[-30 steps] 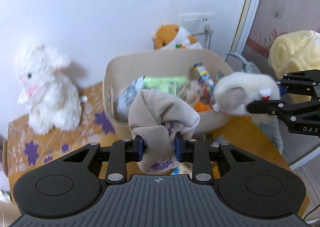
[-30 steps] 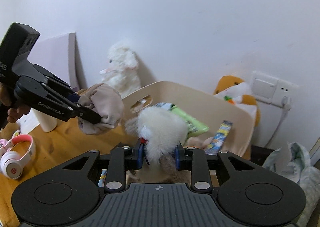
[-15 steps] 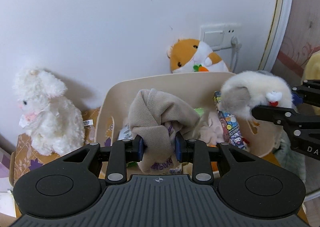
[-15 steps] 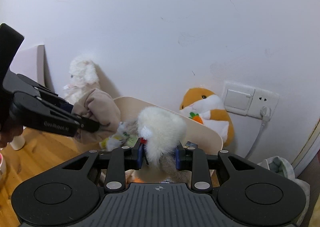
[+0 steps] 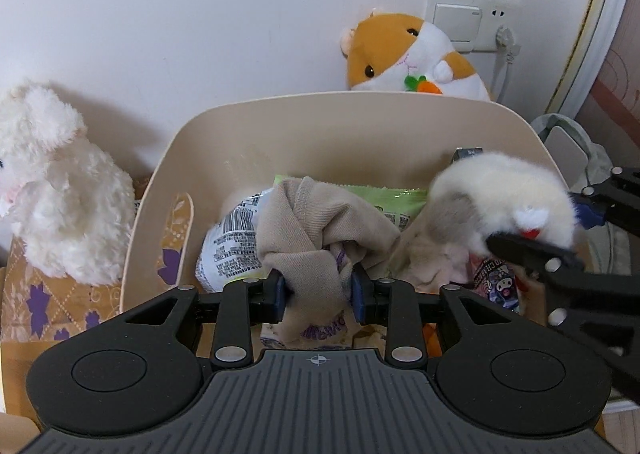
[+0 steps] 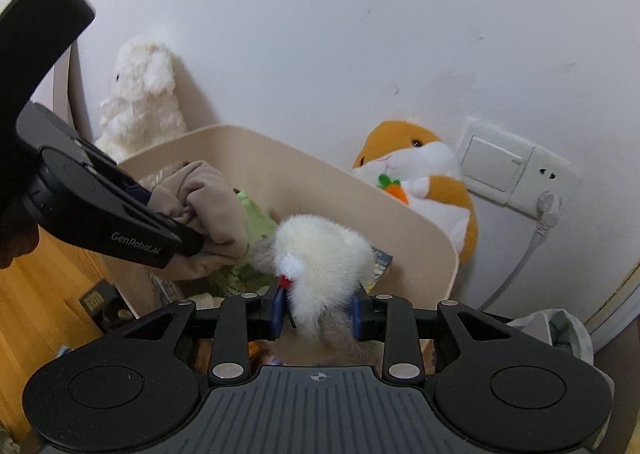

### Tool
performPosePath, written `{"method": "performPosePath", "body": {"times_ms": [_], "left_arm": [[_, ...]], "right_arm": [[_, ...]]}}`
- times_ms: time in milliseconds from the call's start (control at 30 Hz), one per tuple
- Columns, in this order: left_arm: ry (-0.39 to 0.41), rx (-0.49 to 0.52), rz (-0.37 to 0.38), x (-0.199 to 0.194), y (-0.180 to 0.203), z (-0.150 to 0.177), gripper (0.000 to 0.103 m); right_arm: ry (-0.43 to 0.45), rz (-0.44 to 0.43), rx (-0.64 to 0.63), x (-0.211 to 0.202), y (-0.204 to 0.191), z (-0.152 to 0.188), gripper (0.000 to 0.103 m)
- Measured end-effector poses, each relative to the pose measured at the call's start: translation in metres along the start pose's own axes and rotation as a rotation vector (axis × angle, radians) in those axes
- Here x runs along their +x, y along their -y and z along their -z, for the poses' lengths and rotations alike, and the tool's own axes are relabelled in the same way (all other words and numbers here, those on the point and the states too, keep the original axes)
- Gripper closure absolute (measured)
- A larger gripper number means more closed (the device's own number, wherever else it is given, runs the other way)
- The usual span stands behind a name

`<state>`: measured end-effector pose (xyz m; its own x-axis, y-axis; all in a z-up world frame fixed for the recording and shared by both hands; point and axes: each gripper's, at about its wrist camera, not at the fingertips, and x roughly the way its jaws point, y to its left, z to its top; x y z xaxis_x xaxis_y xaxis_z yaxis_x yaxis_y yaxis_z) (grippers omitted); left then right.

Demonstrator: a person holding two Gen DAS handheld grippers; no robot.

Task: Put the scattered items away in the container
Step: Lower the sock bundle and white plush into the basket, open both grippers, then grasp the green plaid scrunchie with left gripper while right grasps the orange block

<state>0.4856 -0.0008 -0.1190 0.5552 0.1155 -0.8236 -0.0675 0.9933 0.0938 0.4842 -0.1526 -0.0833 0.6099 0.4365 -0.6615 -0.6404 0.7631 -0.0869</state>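
Note:
A beige plastic bin [image 5: 280, 122] [image 6: 400, 210] stands against the wall and holds snack packets and other items. My left gripper [image 5: 318, 290] is shut on a bunched beige cloth [image 5: 316, 226] [image 6: 212, 214] and holds it over the bin's inside. My right gripper [image 6: 316, 312] is shut on a white and grey furry plush [image 6: 320, 254] [image 5: 504, 198], held over the bin's right side. The two grippers are close side by side above the bin.
A white plush lamb [image 5: 56, 190] [image 6: 140, 102] sits left of the bin on a patterned box [image 5: 52, 294]. An orange hamster plush [image 5: 404, 54] [image 6: 420, 182] sits behind the bin by a wall socket [image 5: 472, 26]. Wooden tabletop [image 6: 44, 306] lies to the left.
Both grippers have moved forward and down from in front of the bin to over its inside, each still holding its item. The bin now fills the middle of both views.

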Motion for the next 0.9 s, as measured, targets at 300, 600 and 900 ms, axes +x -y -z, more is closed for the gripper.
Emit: {"method": "performPosePath", "body": {"times_ms": [300,600,900], "left_arm": [[0.035,0.012,0.004,-0.011,-0.004,0.000,0.035],[0.056,0.042,-0.006,-0.030,-0.013,0.008,0.029],[0.119,0.031,0.022,-0.071,-0.030,0.028,0.028]], "right_arm": [[0.030,0.000,0.028,-0.004,-0.001,0.002,0.029],[0.086,0.007,0.109,-0.028,0.007,0.005,0.006],[0.133,-0.044,0.190,-0.058,0.007,0.014,0.005]]}}
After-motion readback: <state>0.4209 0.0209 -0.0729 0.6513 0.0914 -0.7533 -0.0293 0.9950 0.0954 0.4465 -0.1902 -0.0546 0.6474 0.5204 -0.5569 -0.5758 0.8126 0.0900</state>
